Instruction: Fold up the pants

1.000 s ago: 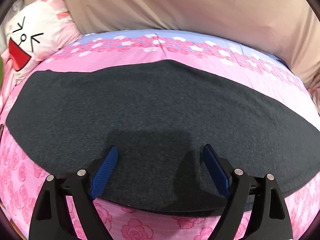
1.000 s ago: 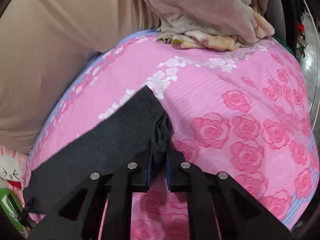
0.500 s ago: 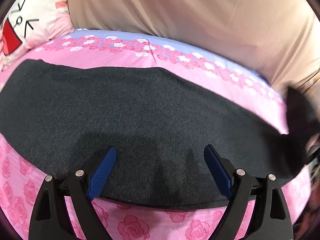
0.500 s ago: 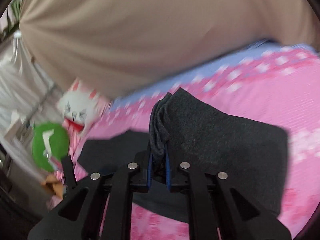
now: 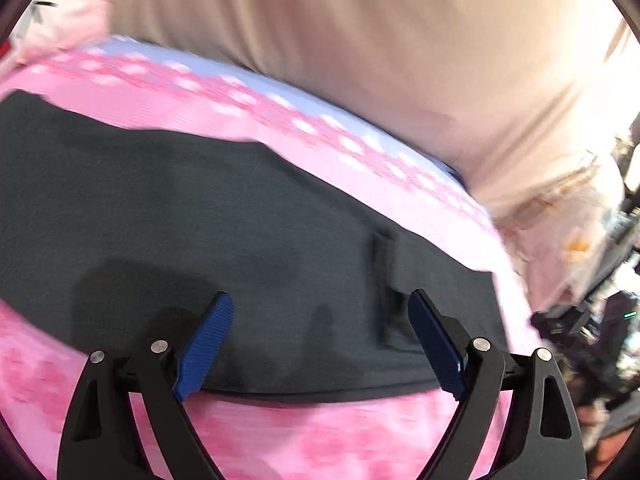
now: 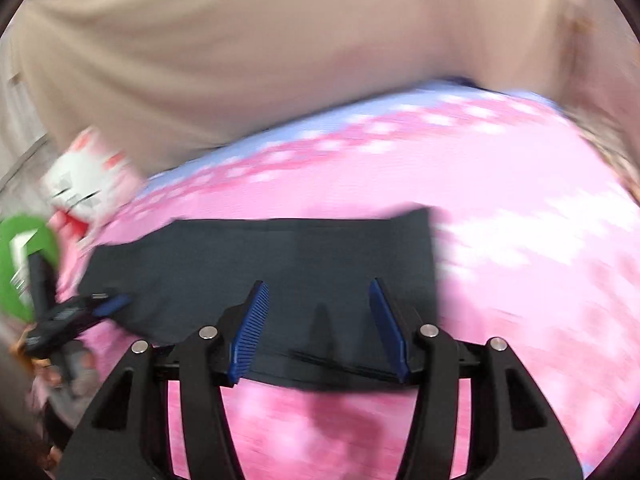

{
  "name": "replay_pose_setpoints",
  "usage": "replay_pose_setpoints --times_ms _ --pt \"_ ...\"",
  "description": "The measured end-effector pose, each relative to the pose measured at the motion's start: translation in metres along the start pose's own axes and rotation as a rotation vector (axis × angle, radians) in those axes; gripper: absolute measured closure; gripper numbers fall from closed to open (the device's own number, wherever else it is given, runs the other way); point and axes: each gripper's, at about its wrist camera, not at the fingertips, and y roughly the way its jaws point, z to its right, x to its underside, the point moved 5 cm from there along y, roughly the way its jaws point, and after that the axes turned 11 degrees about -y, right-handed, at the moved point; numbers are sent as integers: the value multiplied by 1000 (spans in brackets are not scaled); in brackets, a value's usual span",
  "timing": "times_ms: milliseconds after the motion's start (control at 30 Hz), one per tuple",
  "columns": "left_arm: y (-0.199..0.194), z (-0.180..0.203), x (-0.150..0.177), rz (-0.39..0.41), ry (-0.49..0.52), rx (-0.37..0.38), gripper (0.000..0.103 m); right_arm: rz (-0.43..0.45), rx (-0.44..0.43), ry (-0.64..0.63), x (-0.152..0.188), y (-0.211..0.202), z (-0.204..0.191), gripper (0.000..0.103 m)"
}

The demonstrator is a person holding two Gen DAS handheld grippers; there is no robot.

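Note:
The dark grey pants (image 5: 208, 220) lie flat on the pink rose-print bed cover (image 5: 320, 436), folded over so that a shorter layer ends at a straight edge on the right in the right wrist view (image 6: 320, 256). My left gripper (image 5: 320, 328) is open and empty, its blue pads over the near edge of the pants. My right gripper (image 6: 320, 316) is open and empty, also over the near edge. The left gripper shows at the left of the right wrist view (image 6: 76, 312).
A beige padded headboard (image 6: 240, 60) runs along the far side of the bed. A white and pink cartoon pillow (image 6: 88, 184) and a green object (image 6: 24, 260) lie at the left. Crumpled pale blankets (image 5: 560, 216) sit at the right end.
My right gripper carried the pants' end over to the left, laid it on the rest of the pants and opened. My left gripper stayed open and swung right.

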Motion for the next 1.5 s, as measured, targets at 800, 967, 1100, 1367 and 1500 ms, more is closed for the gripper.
replay_pose_setpoints --times_ms 800,967,1100,1367,1500 --pt "64 24 16 -80 23 -112 93 -67 -195 122 38 45 14 41" --pt "65 18 14 -92 -13 -89 93 -85 -235 134 35 57 5 87" --pt "63 24 18 -90 13 -116 93 -12 -207 129 23 39 7 92" --pt "85 73 53 -152 105 -104 93 49 -110 153 23 -6 55 93" --pt "95 88 64 -204 115 -58 93 62 -86 196 35 -19 78 93"
